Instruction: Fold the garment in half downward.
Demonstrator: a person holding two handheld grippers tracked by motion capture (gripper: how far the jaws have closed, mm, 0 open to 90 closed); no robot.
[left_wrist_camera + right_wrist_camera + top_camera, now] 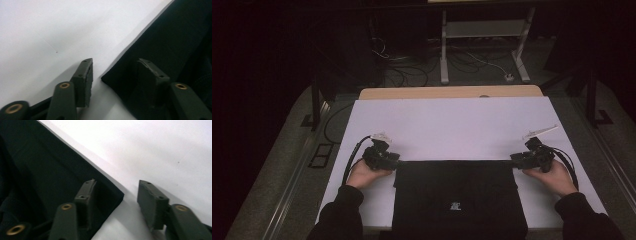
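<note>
A black cloth [457,200] lies flat on a white sheet [452,125] that covers the table [452,92]; the cloth sits at the 6 o'clock side of the sheet, close to the person, and it has a small white mark [455,205] near its middle; its far edge runs straight from side to side; in the high view the left gripper [396,161] is at 9 o'clock from the cloth, right at the cloth's far left corner, and the left hand [366,173] holds it low on the sheet; the right gripper [513,159] is at 3 o'clock from the cloth, right at the far right corner, and the right hand [553,176] holds it; in the left gripper view the corner of the cloth [160,47] pokes into the gap between the two jaws; one jaw rests over the white sheet [50,30] and the other jaw is over the cloth; the jaws are partly apart and do not pinch the corner; in the right gripper view it looks the same the other way round; the cloth [45,167] corner lies between the jaws, one jaw over the cloth, one over the white sheet [155,147], and there is a gap, so nothing is squeezed; a cable [351,159] trails from the left gripper; dark sleeves [343,210] come in at 6 o'clock.
</note>
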